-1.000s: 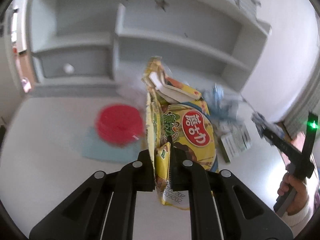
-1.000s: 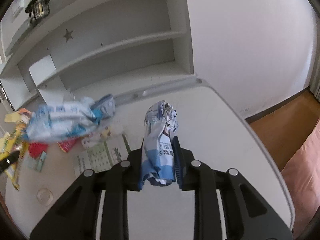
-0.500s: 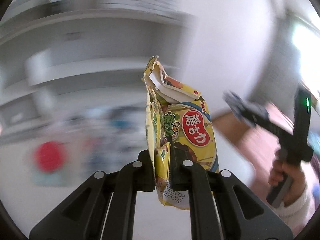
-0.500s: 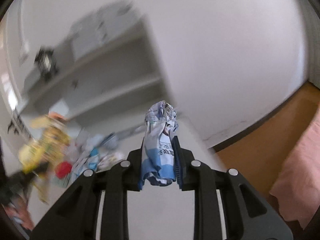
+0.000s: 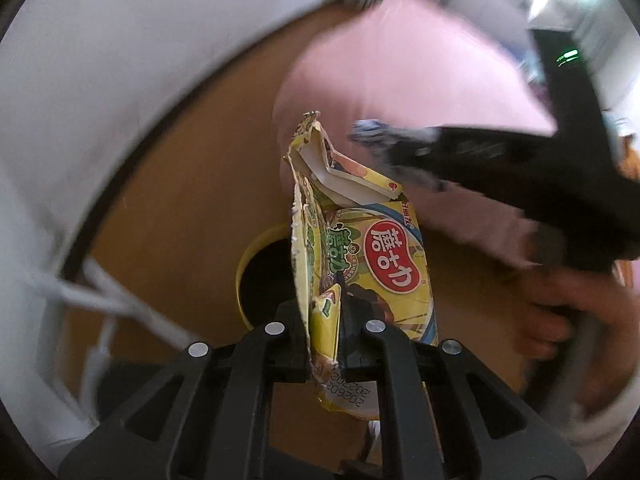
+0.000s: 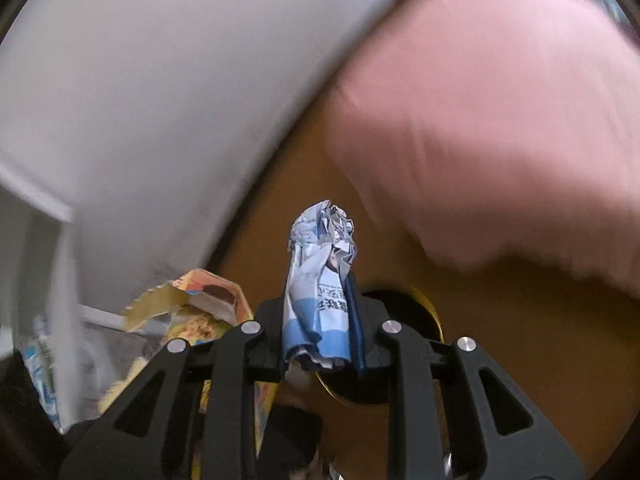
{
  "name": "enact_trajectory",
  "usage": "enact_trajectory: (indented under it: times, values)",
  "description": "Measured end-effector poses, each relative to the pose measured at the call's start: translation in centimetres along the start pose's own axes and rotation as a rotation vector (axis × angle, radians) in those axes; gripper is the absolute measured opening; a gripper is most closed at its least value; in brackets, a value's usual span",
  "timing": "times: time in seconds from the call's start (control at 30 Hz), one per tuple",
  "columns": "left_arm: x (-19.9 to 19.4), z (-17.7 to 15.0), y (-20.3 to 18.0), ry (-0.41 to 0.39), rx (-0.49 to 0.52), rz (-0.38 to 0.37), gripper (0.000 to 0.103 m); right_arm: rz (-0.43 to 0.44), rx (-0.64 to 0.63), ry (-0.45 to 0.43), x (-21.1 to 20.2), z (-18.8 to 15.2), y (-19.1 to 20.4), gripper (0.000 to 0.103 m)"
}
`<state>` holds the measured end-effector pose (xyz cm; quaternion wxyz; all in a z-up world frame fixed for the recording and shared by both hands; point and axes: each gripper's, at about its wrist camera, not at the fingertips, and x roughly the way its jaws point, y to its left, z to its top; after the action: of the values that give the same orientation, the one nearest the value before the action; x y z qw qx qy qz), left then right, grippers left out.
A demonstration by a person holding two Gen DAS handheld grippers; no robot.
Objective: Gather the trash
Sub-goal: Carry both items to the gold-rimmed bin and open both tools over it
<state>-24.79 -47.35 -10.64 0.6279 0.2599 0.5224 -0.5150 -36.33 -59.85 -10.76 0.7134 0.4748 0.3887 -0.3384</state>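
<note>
While hanging above a yellow-rimmed bin, the left gripper is pinching a yellow snack bag and the right gripper is clamping a crumpled blue-and-white wrapper.

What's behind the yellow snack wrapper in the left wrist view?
Behind the yellow snack wrapper held by the left gripper sits a yellow-rimmed bin on the wooden floor. Its dark opening shows left of the wrapper; the rest, and any contents, are covered.

Left tongs clamping yellow snack bag, yellow bin below
</note>
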Motion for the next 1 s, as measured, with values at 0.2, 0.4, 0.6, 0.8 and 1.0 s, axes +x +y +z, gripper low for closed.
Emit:
enact_trajectory:
  times: [0.2,0.4,0.6,0.8,1.0]
  values:
    - [6.1,-0.3,2.9,0.112,-0.112,-0.003,0.008,0.006,0.073,0.251,8.1,-1.5,-3.2,0.024]
    - [6.3,-0.9,1.8,0.095,-0.137,0.031,0.026,0.025,0.118,0.308,9.6,-0.7,-4.9,0.03]
    - [4.0,0.4,-1.0,-0.029,-0.049,0.09,0.097,-0.069,0.104,0.209,7.5,0.0,-5.3,0.085]
    - [-7.4,0.2,-6.1,-0.354,0.194,0.126,0.097,-0.232,0.138,-0.145,-1.5,1.9,-5.1,0.092]
    - [-22.3,-3.1,-2.0,-0.673,0.164,0.245,0.097,-0.347,-0.26,-0.609,-9.4,-0.6,2.7,0.096]
